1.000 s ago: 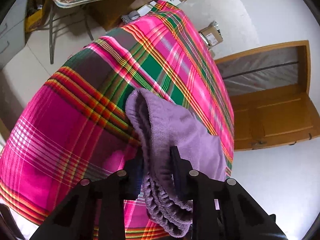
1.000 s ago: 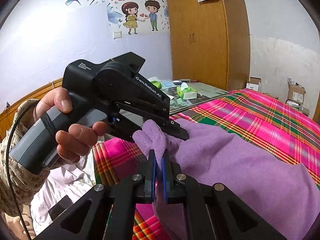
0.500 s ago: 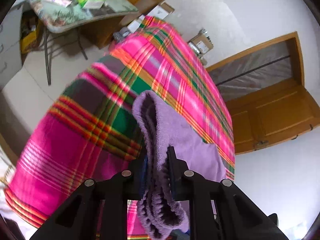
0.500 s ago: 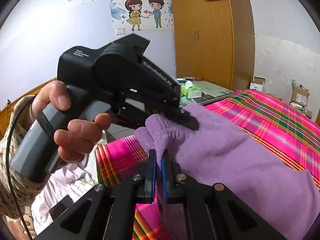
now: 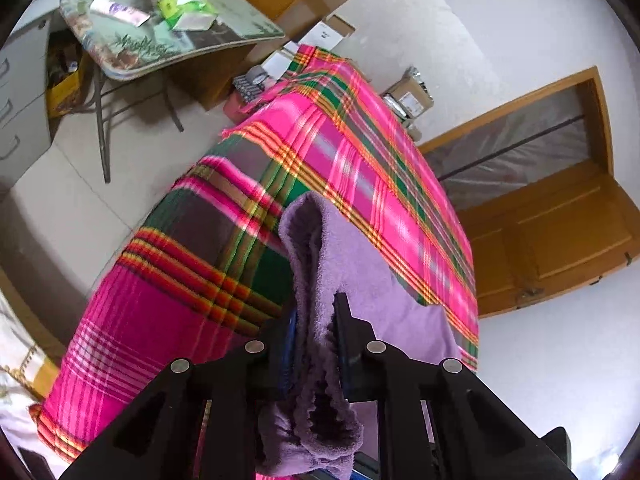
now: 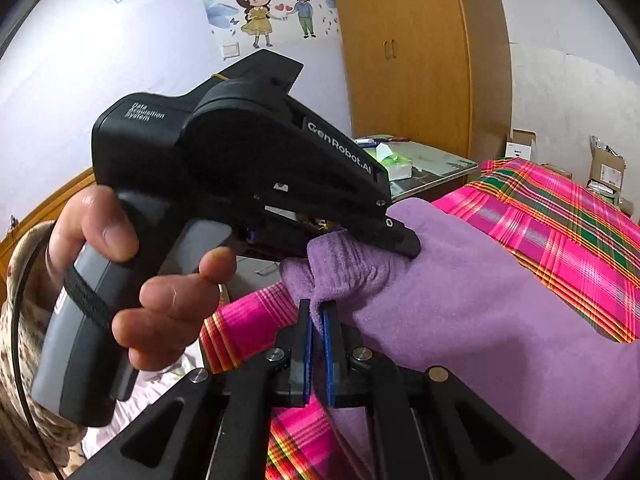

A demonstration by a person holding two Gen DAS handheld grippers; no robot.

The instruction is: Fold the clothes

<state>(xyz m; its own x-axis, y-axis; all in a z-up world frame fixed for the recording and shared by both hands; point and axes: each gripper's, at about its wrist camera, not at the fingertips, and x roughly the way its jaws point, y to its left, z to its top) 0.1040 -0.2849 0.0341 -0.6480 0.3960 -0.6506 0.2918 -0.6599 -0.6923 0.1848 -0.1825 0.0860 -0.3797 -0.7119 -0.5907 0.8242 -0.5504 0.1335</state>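
Here, a bed under a pink, green and orange plaid cover (image 5: pixel 352 168) fills most of both views, and behind it stand a wooden wardrobe (image 6: pixel 412 52) and a small table (image 5: pixel 168 36) strewn with green tissue packs. On the plaid cover lies the purple fleece garment (image 6: pixel 500 300), spread over the near part of the bed, its near edge lifted off the cloth and bunched where both grippers meet it. The left gripper (image 5: pixel 316 336) has just been closing its jaws and now pinches a thick, gathered fold of the garment between its pads, the ribbed hem hanging below the fingers. In the right wrist view that same tool shows from the side, gripped by the person's left hand (image 6: pixel 132 280) in a patterned sleeve, its tip pressed into the fleece. The right gripper (image 6: pixel 316 344) is closed tight on a thin edge of the garment just beside it, blue pads nearly touching.
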